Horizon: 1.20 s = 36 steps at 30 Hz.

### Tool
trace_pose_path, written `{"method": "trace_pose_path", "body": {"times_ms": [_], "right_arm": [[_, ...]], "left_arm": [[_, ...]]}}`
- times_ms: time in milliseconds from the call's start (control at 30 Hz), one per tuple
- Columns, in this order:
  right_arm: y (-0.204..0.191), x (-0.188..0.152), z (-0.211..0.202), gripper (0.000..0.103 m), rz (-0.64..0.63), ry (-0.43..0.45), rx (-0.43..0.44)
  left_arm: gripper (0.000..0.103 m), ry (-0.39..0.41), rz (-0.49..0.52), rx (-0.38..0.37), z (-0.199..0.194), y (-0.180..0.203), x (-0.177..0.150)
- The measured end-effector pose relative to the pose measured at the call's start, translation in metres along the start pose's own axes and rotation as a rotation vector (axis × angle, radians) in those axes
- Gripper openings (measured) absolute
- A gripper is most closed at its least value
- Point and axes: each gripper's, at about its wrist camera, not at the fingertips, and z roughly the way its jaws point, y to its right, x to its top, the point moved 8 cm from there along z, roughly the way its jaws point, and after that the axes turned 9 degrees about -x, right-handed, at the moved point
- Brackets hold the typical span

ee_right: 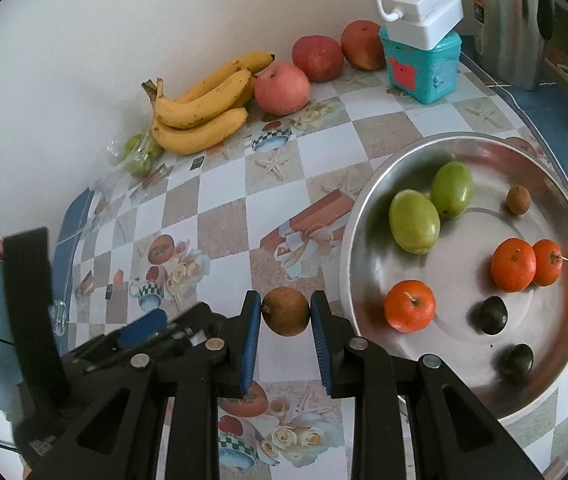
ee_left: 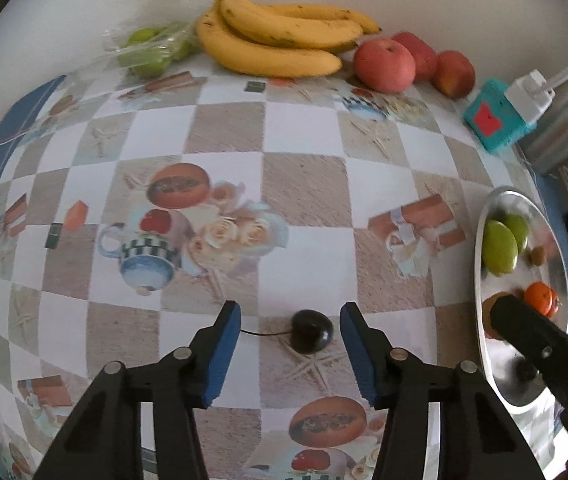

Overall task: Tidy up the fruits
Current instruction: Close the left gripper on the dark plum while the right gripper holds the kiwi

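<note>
Our right gripper (ee_right: 285, 312) clamps a round brown fruit (ee_right: 285, 311) just beside the round metal tray (ee_right: 367, 216), which already holds nine small fruits; our left gripper (ee_left: 289, 330) gapes around a dark stemmed cherry (ee_left: 311, 331) left on the checkered tablecloth (ee_left: 303, 184)

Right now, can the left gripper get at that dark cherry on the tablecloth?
Probably yes. The left gripper is open, and the dark cherry lies on the tablecloth right between its fingertips, with nothing in between. Its thin stem points toward the left finger.
</note>
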Motion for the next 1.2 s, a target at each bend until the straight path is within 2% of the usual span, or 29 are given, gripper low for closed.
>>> {"method": "trace_pose_path", "body": {"times_ms": [300,400,500,700,933,1200], "right_arm": [[0.007,0.001,-0.002,0.026,0.022,-0.005,0.012],[0.007,0.002,-0.003,0.026,0.023,-0.007,0.011],[0.008,0.002,-0.004,0.026,0.028,-0.006,0.013],[0.010,0.003,-0.004,0.026,0.033,-0.006,0.015],[0.011,0.004,-0.004,0.026,0.039,-0.006,0.016],[0.012,0.004,-0.004,0.026,0.038,-0.005,0.007]], "left_arm": [[0.050,-0.039,0.059,0.040,0.015,0.011,-0.007],[0.042,-0.052,0.072,0.057,0.020,0.011,-0.008],[0.040,-0.058,0.079,0.065,0.022,0.011,-0.010],[0.029,-0.055,0.081,0.055,0.022,0.013,-0.008],[0.027,-0.049,0.083,0.051,0.016,0.015,-0.007],[0.027,0.018,0.072,0.036,-0.007,0.015,0.003]]}}
